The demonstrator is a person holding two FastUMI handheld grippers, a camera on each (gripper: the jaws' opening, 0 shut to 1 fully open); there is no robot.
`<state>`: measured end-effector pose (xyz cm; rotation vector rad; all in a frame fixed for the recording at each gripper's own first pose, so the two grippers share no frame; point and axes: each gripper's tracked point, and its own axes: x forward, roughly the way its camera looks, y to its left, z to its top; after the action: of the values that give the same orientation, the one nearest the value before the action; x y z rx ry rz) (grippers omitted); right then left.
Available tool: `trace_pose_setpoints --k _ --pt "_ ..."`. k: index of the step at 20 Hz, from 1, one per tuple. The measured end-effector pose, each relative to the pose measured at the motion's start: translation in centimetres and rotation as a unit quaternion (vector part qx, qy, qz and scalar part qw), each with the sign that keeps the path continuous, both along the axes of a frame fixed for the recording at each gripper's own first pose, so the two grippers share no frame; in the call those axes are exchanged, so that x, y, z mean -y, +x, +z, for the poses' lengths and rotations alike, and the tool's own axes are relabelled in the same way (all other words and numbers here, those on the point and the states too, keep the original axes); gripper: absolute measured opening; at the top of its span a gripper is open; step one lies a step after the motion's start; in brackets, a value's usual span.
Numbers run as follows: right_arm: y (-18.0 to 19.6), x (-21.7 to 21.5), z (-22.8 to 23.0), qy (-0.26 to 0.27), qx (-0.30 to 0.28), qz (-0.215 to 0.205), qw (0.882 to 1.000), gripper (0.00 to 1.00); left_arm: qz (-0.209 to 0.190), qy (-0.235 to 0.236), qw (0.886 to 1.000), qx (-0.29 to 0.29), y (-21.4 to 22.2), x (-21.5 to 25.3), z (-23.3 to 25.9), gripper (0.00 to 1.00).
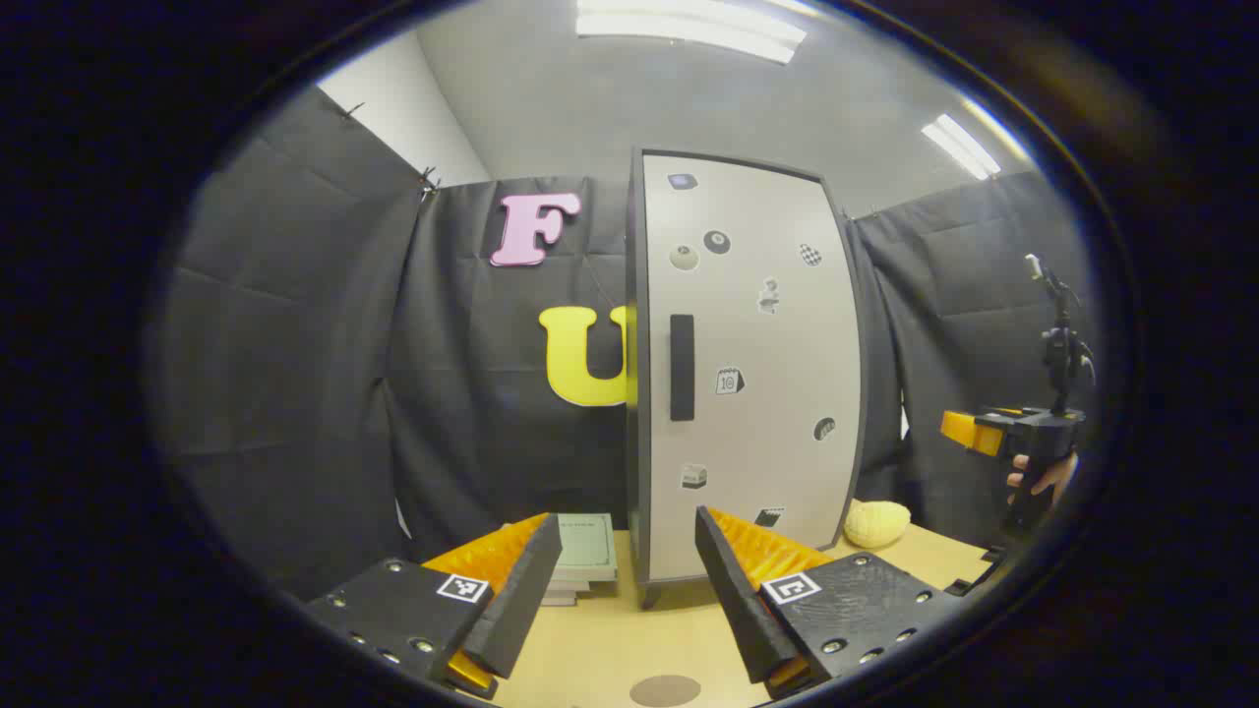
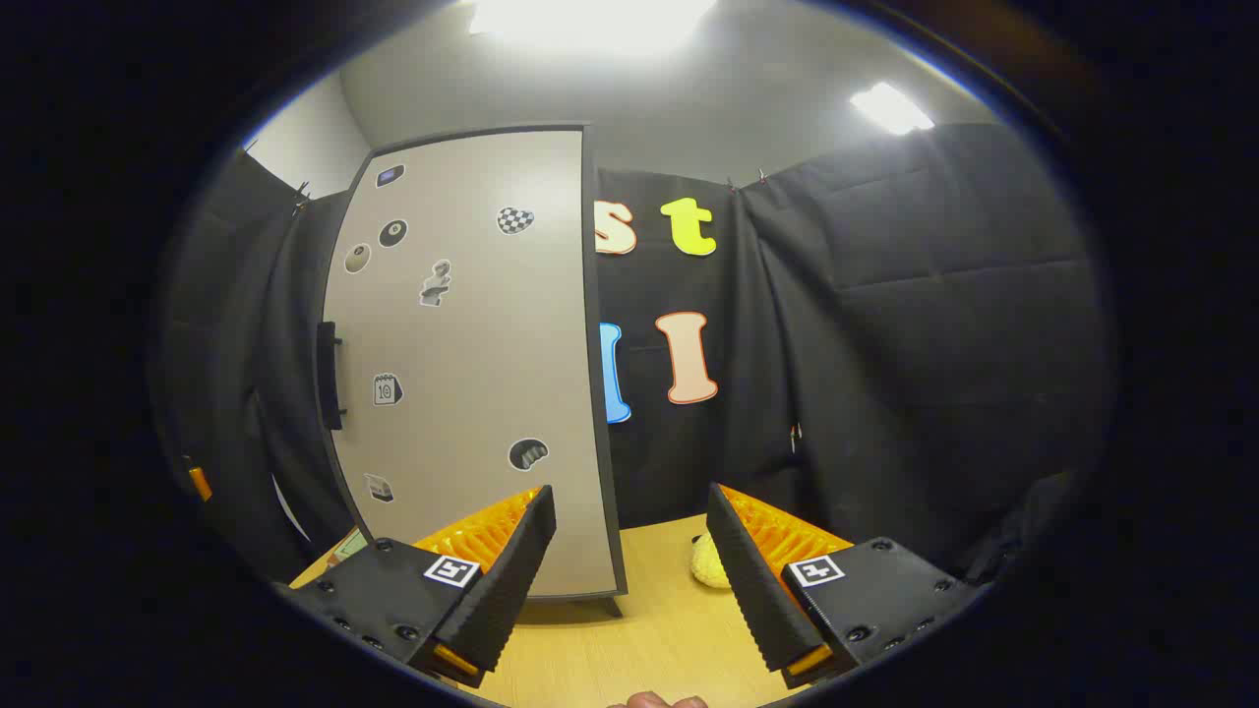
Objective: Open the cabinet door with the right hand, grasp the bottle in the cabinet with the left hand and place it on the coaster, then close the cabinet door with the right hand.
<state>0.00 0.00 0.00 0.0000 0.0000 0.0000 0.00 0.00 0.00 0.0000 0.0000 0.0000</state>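
In the left gripper view the left gripper [image 1: 628,580] has its jaws wide apart with nothing between them, and it hangs over the wooden table [image 1: 610,649], in front of the cabinet. In the right gripper view the right gripper [image 2: 629,565] also has its jaws apart and empty, and it stands near the right part of the cabinet door [image 2: 472,364]. The door is closed, so the bottle is hidden inside and I cannot see it. The first thing to handle is therefore the door: it looks like a stiff, flat panel with small stickers on it, and I judge it light to swing on its hinge. The good place to take it is the dark vertical handle [image 1: 682,367] near the left edge of the door; in the right gripper view this handle [image 2: 328,376] stands out from the panel as a slim bar, so the jaws can close around it from the sides. The bar looks smooth and may slip, so a firm and square grip is wise. The round brown coaster [image 1: 665,690] lies on the table just below the left gripper. A stack of books [image 1: 582,556] sits left of the cabinet, and a yellow soft thing [image 1: 877,523] lies to its right.
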Motion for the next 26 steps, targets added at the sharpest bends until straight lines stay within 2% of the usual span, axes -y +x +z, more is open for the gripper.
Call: trace_pose_setpoints --k 3,8,9,13,14,17,18,20,21,24,26 --pt "-0.9 0.7 0.0 -0.002 0.001 -0.008 1.0 0.98 -0.003 -0.012 1.0 -0.003 -0.1 0.1 -0.3 0.82" --pt "-1.1 1.2 -0.1 0.0 -0.004 -0.018 1.0 0.94 -0.001 0.003 1.0 0.0 -0.4 -0.3 -0.4 0.85" --pt "-1.1 1.2 -0.1 -0.001 -0.005 -0.019 1.0 0.98 -0.001 0.002 1.0 -0.002 -0.4 -0.3 -0.4 0.85" --pt "-1.4 1.2 -0.1 0.002 -0.006 -0.019 1.0 0.98 -0.004 0.003 1.0 -0.003 -0.4 -0.1 -0.5 0.85" --pt "-1.4 1.2 -0.1 0.002 -0.006 -0.019 1.0 0.95 -0.005 0.004 1.0 -0.002 -0.5 -0.1 -0.5 0.85" --pt "-1.6 1.1 0.0 0.002 -0.004 -0.008 1.0 0.95 -0.002 0.006 1.0 -0.001 -0.6 -0.2 -0.4 0.85" --pt "-1.6 1.2 -0.2 0.002 -0.006 -0.003 1.0 0.98 -0.001 0.005 1.0 -0.001 -0.6 -0.3 -0.5 0.85" --pt "-1.8 1.1 -0.1 0.004 -0.008 0.008 1.0 0.95 0.002 0.001 1.0 -0.002 -0.8 -0.5 -0.7 0.85" --pt "-1.8 0.9 0.0 0.007 -0.009 0.012 1.0 0.98 0.005 0.0 1.0 -0.004 -0.9 -0.7 -0.9 0.85" --pt "-2.2 0.2 0.8 0.013 -0.011 0.031 0.999 0.98 0.014 -0.003 1.0 -0.012 -1.2 -1.4 -1.8 0.85" --pt "-0.9 -1.7 1.1 0.013 -0.015 0.037 0.999 0.94 0.019 -0.007 1.0 -0.021 -1.5 -1.8 -2.6 0.85"
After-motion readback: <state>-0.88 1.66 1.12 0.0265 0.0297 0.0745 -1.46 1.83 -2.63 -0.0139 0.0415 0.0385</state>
